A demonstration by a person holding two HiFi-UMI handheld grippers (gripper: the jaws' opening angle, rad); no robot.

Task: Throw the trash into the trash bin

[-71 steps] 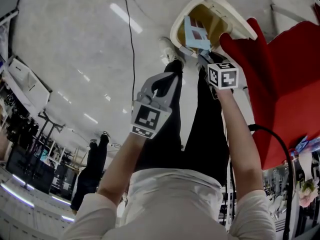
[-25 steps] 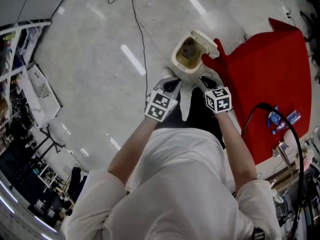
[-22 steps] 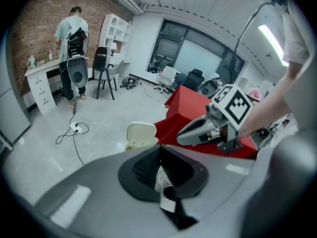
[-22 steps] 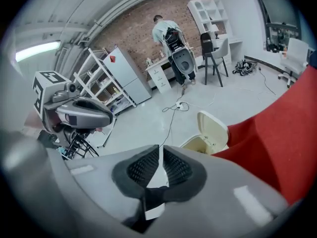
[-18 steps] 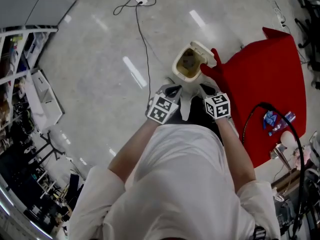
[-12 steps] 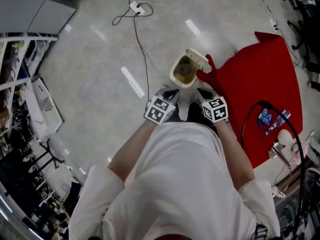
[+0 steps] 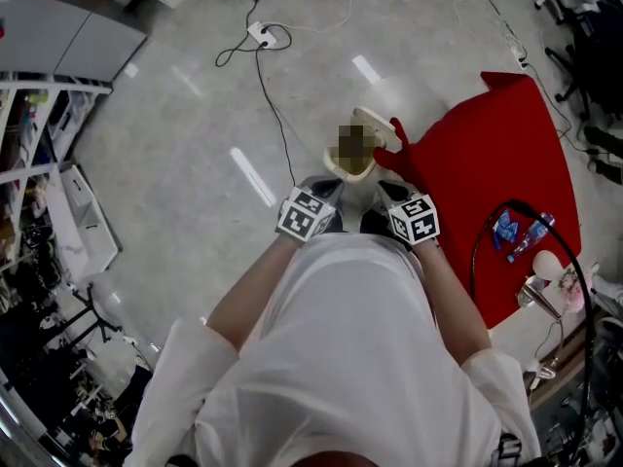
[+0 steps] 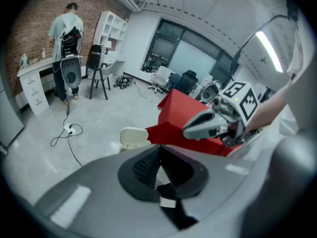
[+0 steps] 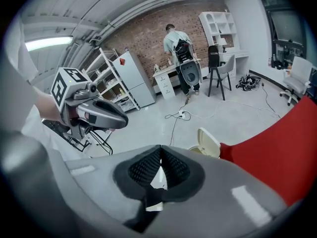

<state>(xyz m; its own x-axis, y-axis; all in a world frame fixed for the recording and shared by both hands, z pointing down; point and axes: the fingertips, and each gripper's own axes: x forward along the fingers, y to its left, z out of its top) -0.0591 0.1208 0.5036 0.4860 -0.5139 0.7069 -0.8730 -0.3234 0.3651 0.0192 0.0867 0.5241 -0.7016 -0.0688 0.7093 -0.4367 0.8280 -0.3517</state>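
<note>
The cream trash bin stands open on the floor by the red-covered table, its lid tipped back. In the head view both grippers hang side by side well above the bin, in front of the person's body. My left gripper is shut with nothing between its jaws, as the left gripper view shows. My right gripper is also shut and empty, its ribbed pads meeting at the tip. More trash, blue packets and a bottle, lies on the red table.
A black cable loops over the red table's near edge. A power strip with cords lies on the grey floor beyond the bin. Shelving lines the left. A person stands at a desk by the brick wall.
The person has straightened up and both grippers have risen away from the bin. The blue packet that the right gripper held over the bin is gone from its jaws.
</note>
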